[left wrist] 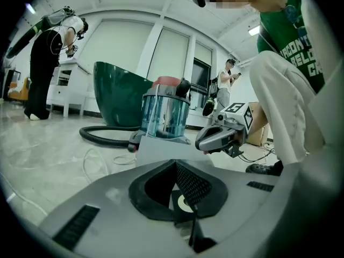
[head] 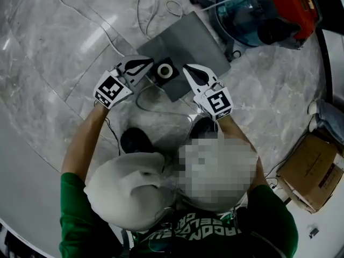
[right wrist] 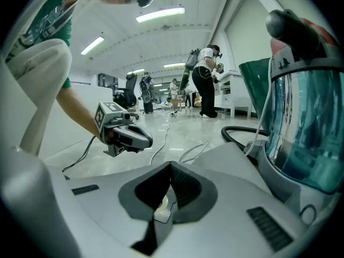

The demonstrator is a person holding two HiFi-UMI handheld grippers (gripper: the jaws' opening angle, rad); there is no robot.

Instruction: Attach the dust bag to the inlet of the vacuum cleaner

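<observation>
**Head view.**
- Left gripper (head: 151, 64): jaws clenched, nothing between them.
- Right gripper (head: 186, 67): jaws clenched, likewise empty.
- Dust bag (head: 185, 42): a flat grey rectangle lying on the marble floor (head: 64, 47), spread out ahead of both sets of tips.
- Collar (head: 165, 70): a black square at the bag's near edge with a white-rimmed round hole. It is seen between the two jaw tips, just beside each.
- Vacuum cleaner (head: 252, 15): clear teal canister with a red top, beyond the bag and off to the right of the right jaws.

**Left gripper view.**
- The jaws meet at their tips.
- The black collar (left wrist: 185, 203) with its pale ring shows through the gap beneath them.
- The grey sheet of the bag lies ahead of the tips.
- The vacuum cleaner stands upright behind the bag, with a black hose (left wrist: 102, 136) curling away on the left.
- The right gripper hangs ahead and to the right of the tips.

**Right gripper view.**
- The jaws are pressed together.
- A pale piece of the collar ring shows through the gap under them.
- The bag's grey surface (right wrist: 223, 155) lies ahead and to the right.
- The teal canister stands close on the right.
- The left gripper hangs ahead and to the left.
</observation>
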